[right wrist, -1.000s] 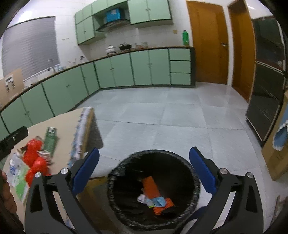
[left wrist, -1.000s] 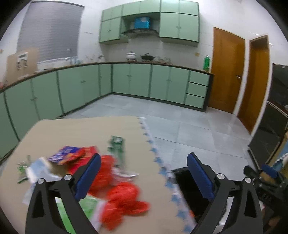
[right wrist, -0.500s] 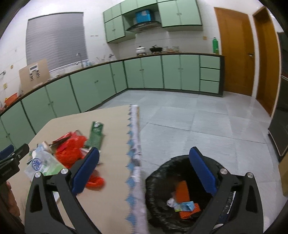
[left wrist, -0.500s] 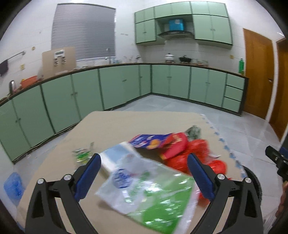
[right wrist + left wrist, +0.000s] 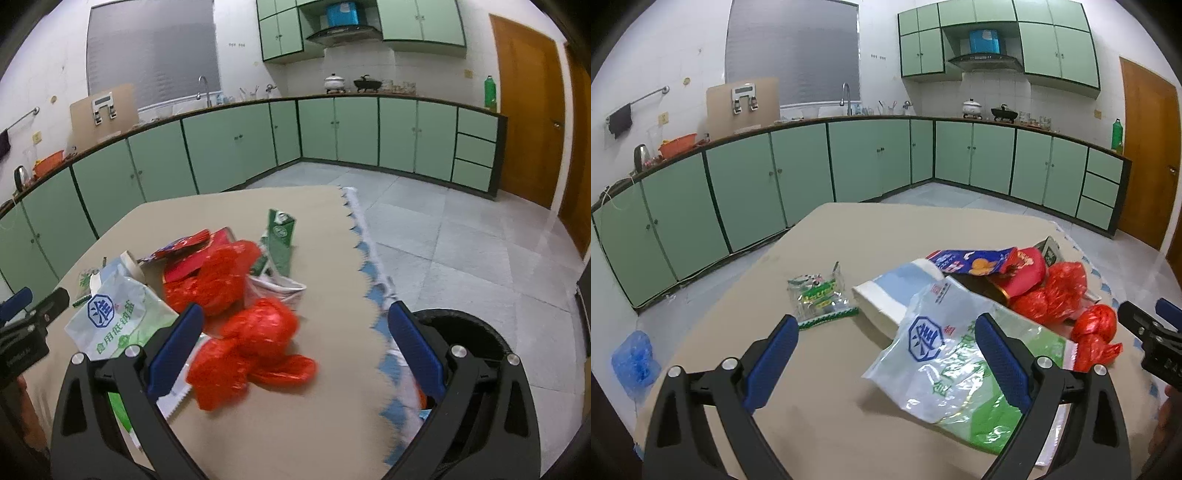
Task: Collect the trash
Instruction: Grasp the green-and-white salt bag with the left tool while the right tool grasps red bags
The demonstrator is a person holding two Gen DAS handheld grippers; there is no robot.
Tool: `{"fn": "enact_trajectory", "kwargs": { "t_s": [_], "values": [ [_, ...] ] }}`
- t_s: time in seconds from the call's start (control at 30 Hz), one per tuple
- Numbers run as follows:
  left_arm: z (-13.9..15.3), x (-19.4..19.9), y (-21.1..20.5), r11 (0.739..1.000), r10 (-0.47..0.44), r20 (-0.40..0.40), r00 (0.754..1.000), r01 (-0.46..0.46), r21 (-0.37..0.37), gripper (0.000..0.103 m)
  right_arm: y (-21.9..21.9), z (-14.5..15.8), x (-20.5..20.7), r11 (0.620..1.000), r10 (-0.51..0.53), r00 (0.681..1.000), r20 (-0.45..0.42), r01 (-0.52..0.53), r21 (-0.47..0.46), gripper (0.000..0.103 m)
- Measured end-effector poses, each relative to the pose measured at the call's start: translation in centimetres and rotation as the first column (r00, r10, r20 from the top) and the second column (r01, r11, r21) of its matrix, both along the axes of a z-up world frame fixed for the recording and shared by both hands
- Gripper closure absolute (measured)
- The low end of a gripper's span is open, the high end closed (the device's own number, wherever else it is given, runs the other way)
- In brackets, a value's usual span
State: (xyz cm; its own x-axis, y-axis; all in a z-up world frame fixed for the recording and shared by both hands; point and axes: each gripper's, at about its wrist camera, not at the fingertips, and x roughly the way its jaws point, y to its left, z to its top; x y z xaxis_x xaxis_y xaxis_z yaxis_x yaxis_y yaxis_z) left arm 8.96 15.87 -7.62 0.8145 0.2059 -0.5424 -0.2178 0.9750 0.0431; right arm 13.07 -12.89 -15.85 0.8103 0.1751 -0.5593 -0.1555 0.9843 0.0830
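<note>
Our left gripper (image 5: 882,354) hangs wide open and empty over the tan worktop (image 5: 886,229), its blue pads framing, low in the left wrist frame, a clear-and-green plastic bag (image 5: 960,373) printed with a blue octagonal emblem; in the right wrist view the bag's green lettering reads 食用低钠盐. Just above it in the frame lies a white-and-pale-blue carton (image 5: 897,290), and left of that, apart from the heap, a small clear packet (image 5: 820,295) with green and yellow print too small for us to read. At centre right sit a blue snack wrapper (image 5: 971,260), a red wrapper (image 5: 1028,275) touching it, and two crumpled red plastic bags (image 5: 1052,295). Our right gripper (image 5: 295,350), likewise spread wide and holding nothing, hovers over the nearer red bag (image 5: 255,350), somewhat blurred; a green drink carton (image 5: 280,240) lies at frame centre. The black-lined trash bin (image 5: 476,332) stands on the floor at lower right, beyond the worktop's scalloped blue-and-white edge (image 5: 369,266).
</note>
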Motion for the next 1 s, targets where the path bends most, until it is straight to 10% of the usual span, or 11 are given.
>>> {"fn": "enact_trajectory", "kwargs": {
  "t_s": [0.23, 0.7, 1.0],
  "values": [
    [-1.4, 0.6, 0.5, 1.0, -0.008, -0.039, 0.999, 0.007, -0.018, 0.009, 2.4, -0.9, 1.4, 0.999, 0.027, 0.999, -0.039, -0.028, -0.024, 0.008],
    [-3.9, 2.9, 1.3, 0.994, -0.049, -0.12, 0.992, 0.037, -0.1, 0.009, 3.5, -2.5, 2.4, 0.993, 0.107, 0.986, -0.126, -0.111, -0.026, 0.063],
    [-4.5, 3.5, 1.1, 0.989, -0.082, -0.135, 0.987, 0.064, -0.133, 0.01, 2.9, -2.4, 2.1, 0.992, 0.121, 0.985, -0.123, -0.124, -0.014, 0.067]
  ]
}}
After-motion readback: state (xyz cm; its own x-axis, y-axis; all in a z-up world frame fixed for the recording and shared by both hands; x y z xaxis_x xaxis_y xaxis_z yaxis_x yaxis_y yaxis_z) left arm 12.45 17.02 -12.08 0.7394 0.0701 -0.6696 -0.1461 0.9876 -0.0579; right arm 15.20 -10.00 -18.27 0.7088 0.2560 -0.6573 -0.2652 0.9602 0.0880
